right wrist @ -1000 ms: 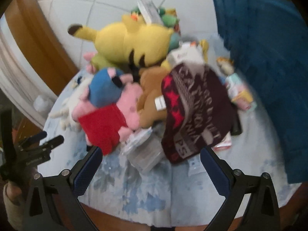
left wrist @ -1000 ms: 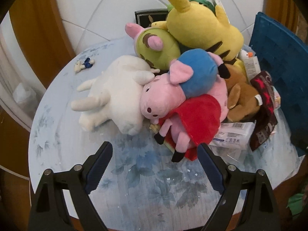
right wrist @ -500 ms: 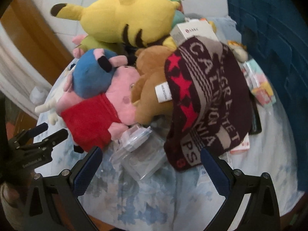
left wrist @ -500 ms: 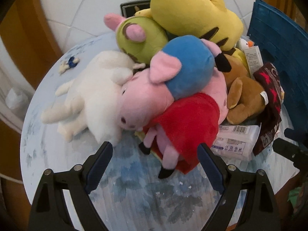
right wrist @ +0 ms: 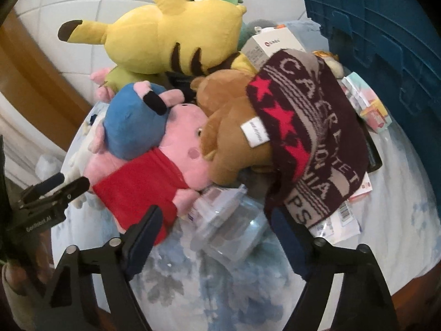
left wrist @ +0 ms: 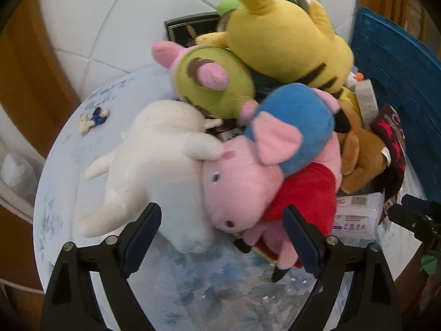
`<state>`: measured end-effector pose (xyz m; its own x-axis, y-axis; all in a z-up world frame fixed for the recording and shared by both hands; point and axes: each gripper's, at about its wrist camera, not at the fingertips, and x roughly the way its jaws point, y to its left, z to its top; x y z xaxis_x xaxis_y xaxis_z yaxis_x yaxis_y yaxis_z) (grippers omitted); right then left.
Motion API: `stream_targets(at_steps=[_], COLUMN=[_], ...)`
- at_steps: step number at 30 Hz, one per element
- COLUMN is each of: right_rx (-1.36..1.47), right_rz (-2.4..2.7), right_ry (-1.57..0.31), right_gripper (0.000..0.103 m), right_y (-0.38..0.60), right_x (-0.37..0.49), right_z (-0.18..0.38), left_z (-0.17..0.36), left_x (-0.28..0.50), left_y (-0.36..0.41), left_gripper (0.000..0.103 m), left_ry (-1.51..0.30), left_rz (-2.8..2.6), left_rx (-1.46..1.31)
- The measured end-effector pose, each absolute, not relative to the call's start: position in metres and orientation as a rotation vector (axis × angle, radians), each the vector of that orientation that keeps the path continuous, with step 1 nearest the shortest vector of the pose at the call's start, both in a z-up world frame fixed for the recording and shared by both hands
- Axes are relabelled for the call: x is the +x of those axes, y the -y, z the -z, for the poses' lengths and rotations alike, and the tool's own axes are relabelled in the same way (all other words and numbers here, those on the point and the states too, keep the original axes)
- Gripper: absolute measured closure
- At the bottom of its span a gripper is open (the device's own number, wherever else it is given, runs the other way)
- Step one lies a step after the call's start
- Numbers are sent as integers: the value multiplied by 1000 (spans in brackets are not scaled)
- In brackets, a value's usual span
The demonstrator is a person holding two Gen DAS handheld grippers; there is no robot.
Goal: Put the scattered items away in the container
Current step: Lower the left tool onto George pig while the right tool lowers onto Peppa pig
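A heap of plush toys lies on a round table. The pink pig in a red dress [left wrist: 248, 190] [right wrist: 154, 176] lies at the front, next to a white plush [left wrist: 154, 165]. A blue-bodied pig [left wrist: 292, 121], a green plush [left wrist: 212, 82], a yellow plush [left wrist: 286, 41] [right wrist: 171, 35] and a brown bear [right wrist: 228, 135] lie behind. A maroon scarf with red stars [right wrist: 311, 143] drapes over the bear. A clear plastic pack [right wrist: 226, 226] lies before my right gripper [right wrist: 216, 223]. My left gripper [left wrist: 220, 223] is open, with the pig's snout between its fingers. The blue crate [right wrist: 386, 27] [left wrist: 397, 77] stands at the right.
The table [left wrist: 215, 298] has a pale blue flowered cloth. A small blue-and-white trinket [left wrist: 93, 118] lies at its far left. Small boxes and cards [right wrist: 369, 104] lie by the crate. A white tiled wall [left wrist: 110, 22] and wooden frames stand behind.
Both grippers have moved closer to the heap. The left one's open fingers now flank the pink pig's head; the right one nears the plastic pack and scarf.
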<state>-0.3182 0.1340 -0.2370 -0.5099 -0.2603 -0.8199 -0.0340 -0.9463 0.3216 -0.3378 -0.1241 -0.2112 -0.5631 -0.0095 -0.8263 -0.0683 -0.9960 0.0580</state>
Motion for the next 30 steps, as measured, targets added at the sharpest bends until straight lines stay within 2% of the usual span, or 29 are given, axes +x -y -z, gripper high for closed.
stream_targets(at_steps=[5,9,13,15,17,24,27,30], right_rx=[1440,1456,1468,1465,1470,1522,1561,1585], right_rz=[2556,2547,2558,2588,2626,2731,2746,2749], right_ry=[416,406,425,462,519,791,874,954], right_gripper=[21,21,26,28,28,28,28,26], right_y=[-122,-111,-99,-90,-84,-64,-59,-58], right_x=[-332,-337,-342,-344,-345,-354,-360,-363], right_z=[231,231,231,231,231,251,261,270], left_z=[206,201,206,210,217,236,242,249], left_x=[-344,-353,-368,-379,-391,-421,-428,-434], left_y=[142,130,115,109,102,87,87,91], left_gripper=[13,13,13,13,25,25,23,9], left_ry=[-96,-139,-213,-270,-351,-500,-506,-494], left_rz=[-2785,-2737,-2645,-2575,-2484,-2271,-2213,-2180], left_rx=[-1463,-1407,-1377,-1355,-1340,-1256,-1247,-1245])
